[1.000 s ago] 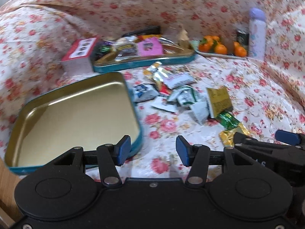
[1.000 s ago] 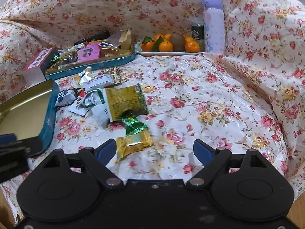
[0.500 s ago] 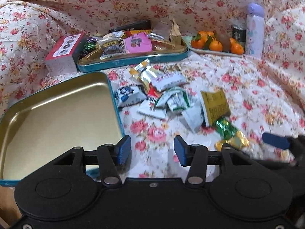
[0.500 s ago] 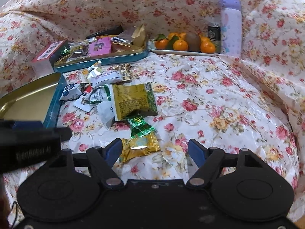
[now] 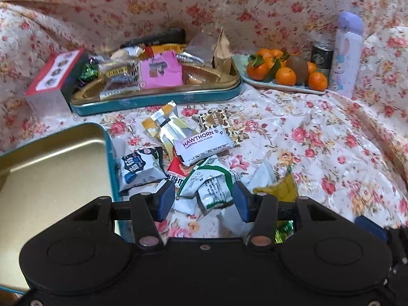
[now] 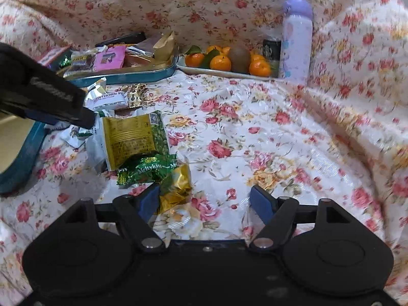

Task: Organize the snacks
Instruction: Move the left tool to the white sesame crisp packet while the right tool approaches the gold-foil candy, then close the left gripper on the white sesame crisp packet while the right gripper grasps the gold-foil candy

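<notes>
A pile of loose snack packets lies on the floral cloth. My left gripper is open, its jaws on either side of a green-and-white packet, not closed on it. A white Hawthorn packet and a blue-and-white packet lie just beyond. An empty gold tin with a teal rim sits at the left. My right gripper is open, with a gold candy by its left finger, near a green Meltykiss candy and a gold-green packet. The left gripper's body shows at the left.
A second teal tin full of snacks stands at the back, a red-and-white box to its left. A plate of oranges and a kiwi, a dark can and a lilac bottle stand at the back right.
My left gripper has moved forward and right from beside the empty tin into the snack pile and has opened wider. My right gripper has moved forward toward the gold candy.
</notes>
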A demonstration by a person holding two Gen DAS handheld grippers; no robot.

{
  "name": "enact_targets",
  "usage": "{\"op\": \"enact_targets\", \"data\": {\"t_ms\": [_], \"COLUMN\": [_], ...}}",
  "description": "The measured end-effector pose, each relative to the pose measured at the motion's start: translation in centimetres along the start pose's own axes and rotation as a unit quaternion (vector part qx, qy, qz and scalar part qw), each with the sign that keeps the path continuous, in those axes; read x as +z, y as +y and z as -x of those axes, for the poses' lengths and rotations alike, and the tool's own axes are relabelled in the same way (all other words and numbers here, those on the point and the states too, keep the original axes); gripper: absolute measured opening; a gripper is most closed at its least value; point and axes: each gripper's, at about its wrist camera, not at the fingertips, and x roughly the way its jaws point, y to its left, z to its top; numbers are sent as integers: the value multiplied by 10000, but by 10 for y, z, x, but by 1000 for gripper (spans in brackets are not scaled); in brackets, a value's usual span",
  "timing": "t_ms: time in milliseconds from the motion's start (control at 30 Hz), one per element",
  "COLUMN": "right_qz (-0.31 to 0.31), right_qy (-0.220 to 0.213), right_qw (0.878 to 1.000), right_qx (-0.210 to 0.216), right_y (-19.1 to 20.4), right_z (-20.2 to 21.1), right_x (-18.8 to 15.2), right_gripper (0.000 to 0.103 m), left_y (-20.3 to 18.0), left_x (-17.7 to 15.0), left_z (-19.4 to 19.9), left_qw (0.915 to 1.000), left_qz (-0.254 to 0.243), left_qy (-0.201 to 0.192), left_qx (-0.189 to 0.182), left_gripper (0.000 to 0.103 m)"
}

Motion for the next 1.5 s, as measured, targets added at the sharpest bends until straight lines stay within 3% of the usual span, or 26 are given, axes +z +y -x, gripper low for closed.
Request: {"op": "enact_targets", "data": {"t_ms": [100,333,633,900,1100,1233,1333,1400,1500], "right_qz": [2,103,213,235,187,167,168,167,177], "right_qy": [22,-190,-379,-460,-433,-447,-465,-452,-429], "right_qw": [9999,9997,9989,9984,9987,9986,9986,9986,9987], "right_qx": [153,151,180,209,208,216,212,206,213], "right_y": [-3,-1,-1,1,0,0,0,0,0], "right_z": [-4,-8,-5,-2,-4,-4,-4,-4,-4], "right_x": [-2,-10,-15,-17,-16,-17,-17,-17,-15], "right_gripper": [92,99,95,90,91,91,91,91,91], "left_y": [1,-6,-14,-10,2,4,2,2,5], "left_x": [4,15,20,23,3,-16,-27,-33,-42], "left_z": [-9,-22,-34,-29,-16,-2,4,5,5], "left_qw": [9999,9996,9993,9986,9978,9990,9992,9991,9985], "left_qz": [65,4,-74,106,353,370,351,326,385], "left_qy": [108,249,362,464,512,224,108,186,307], "left_qx": [51,91,62,-224,-236,-144,-143,-172,-235], "left_gripper": [55,56,58,44,43,43,38,28,27]}}
